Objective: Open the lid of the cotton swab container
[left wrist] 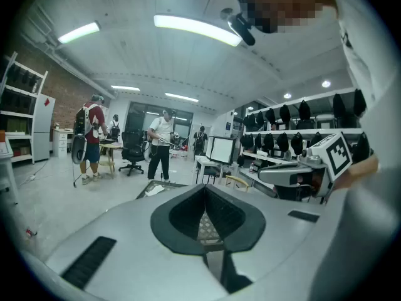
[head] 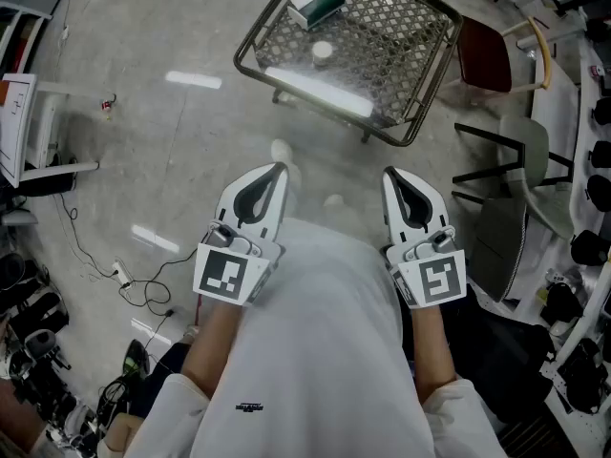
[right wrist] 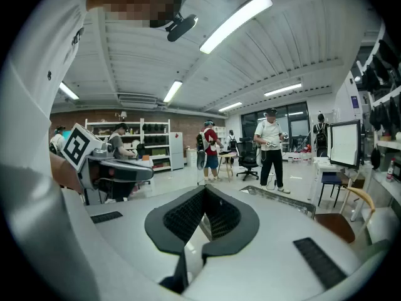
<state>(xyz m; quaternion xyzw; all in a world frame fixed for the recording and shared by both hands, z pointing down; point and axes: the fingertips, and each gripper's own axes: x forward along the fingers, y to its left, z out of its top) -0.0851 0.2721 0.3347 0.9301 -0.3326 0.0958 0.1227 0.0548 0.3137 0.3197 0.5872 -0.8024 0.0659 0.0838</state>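
Left gripper [left wrist: 205, 188]: the fingers [left wrist: 178, 218] are closed tip to tip. Nothing is gripped or touched; only a mesh pattern is seen through the opening behind the tips.

Right gripper [right wrist: 205, 190]: the fingers [right wrist: 182, 221] are likewise shut on each other, and nothing is held between them.

Head view: both grippers are held side by side in front of the person's white shirt [head: 315, 351], well apart from each other and pointed toward a glass-topped wire-mesh counter [head: 401, 55] standing further ahead on the grey floor [head: 172, 132]. On the counter a small round white item [head: 323, 52] is noted, probably the cotton swab container. It is too small for the state of its lid to be told. A green and white box [head: 316, 1] lies beyond it, near the far corner. Both grippers are well short of the counter.

Seen only in the gripper views: several people [left wrist: 160, 149] standing in the room behind, strip lights on the ceiling [right wrist: 235, 21], and shelving along the walls. Each gripper view also catches the other gripper from the side.
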